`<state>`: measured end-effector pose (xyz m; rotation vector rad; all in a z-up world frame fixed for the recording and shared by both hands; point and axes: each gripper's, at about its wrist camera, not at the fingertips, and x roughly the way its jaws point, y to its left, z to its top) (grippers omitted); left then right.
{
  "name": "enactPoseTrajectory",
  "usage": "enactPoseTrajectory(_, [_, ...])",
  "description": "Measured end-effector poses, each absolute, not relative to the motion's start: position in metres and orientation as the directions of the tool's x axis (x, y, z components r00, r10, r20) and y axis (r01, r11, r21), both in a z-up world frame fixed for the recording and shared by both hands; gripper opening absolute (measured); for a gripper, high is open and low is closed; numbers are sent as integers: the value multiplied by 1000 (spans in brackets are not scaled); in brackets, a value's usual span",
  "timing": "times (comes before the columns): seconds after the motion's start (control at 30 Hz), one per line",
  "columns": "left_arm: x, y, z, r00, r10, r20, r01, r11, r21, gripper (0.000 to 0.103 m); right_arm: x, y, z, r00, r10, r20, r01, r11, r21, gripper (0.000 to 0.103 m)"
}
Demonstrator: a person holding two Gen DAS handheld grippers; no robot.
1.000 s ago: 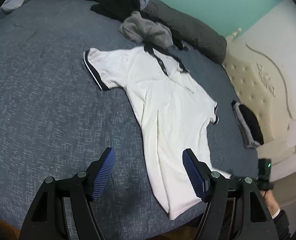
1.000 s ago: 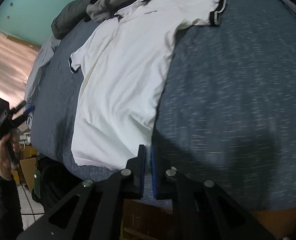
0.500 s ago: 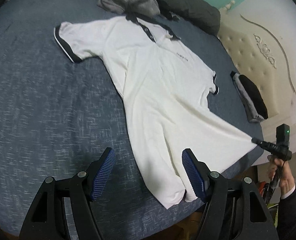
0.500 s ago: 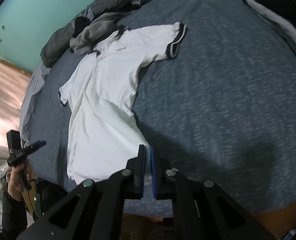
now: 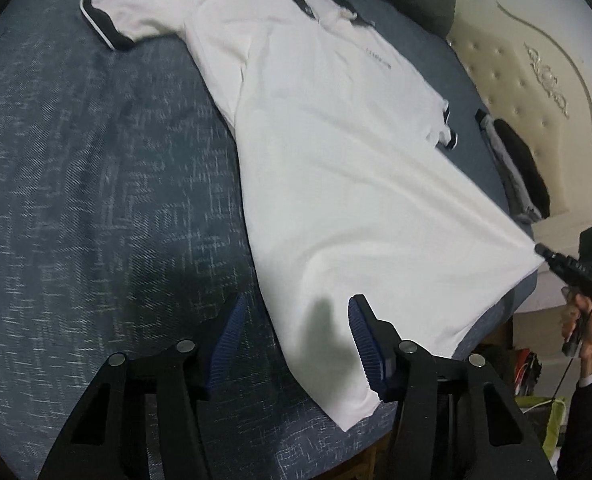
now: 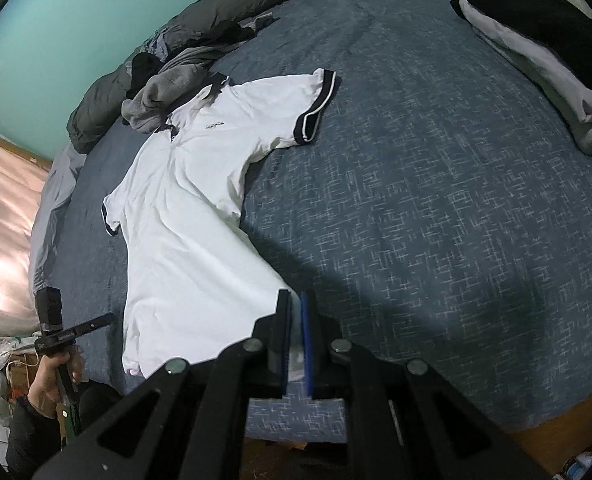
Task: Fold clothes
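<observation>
Got one hem corner of the polo, going for the other

My right hand-held gripper (image 6: 294, 340) is clamped tight on the near right hem corner of the white polo shirt (image 5: 328, 152), which lies face up on the blue bed (image 5: 75, 200), collar at the far end by the grey clothes pile (image 6: 163, 92). My left hand-held gripper (image 5: 293, 340) is about half open and closing, with the near left hem edge between the pads but not pinched yet. Risk as I see it: the right side is already pulling the hem taut, so the left corner could slide out before the pads bite, or I grab bedsheet along with it. Then the shirt skews and the fold comes out crooked.
</observation>
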<state>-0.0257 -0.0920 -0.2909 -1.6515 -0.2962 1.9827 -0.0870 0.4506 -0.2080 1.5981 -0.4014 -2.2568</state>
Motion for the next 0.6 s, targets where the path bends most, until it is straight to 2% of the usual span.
enactPoseTrajectory(0.07, [-25, -88, -297, -89, 536, -840, -261, -826, -499, 56, -88, 452, -210, -306, -432, -848, 109, -901, 420, 5])
enactPoseTrajectory(0.17, [-22, -81, -305, -64, 543, -837, -270, -817, -509, 42, -89, 453, -212, -305, -431, -849, 103, -902, 420, 5])
enactPoseTrajectory(0.23, [-20, -77, -307, -55, 541, -839, -281, -815, -507, 29, -89, 452, -212, -302, -430, -851, 107, -902, 418, 5])
enactPoseTrajectory(0.4, [-18, -70, -302, -55, 556, -829, -311, -799, -515, 9, -89, 451, -212, -301, -428, -852, 110, -903, 415, 5])
enactPoseTrajectory(0.53, [-17, -63, -291, -56, 576, -815, -340, -779, -527, 2, -89, 454, -215, -299, -425, -854, 100, -904, 415, 5])
enactPoseTrajectory(0.6, [-15, -58, -284, -57, 590, -805, -352, -766, -537, 2, -89, 454, -216, -299, -425, -855, 97, -904, 416, 5])
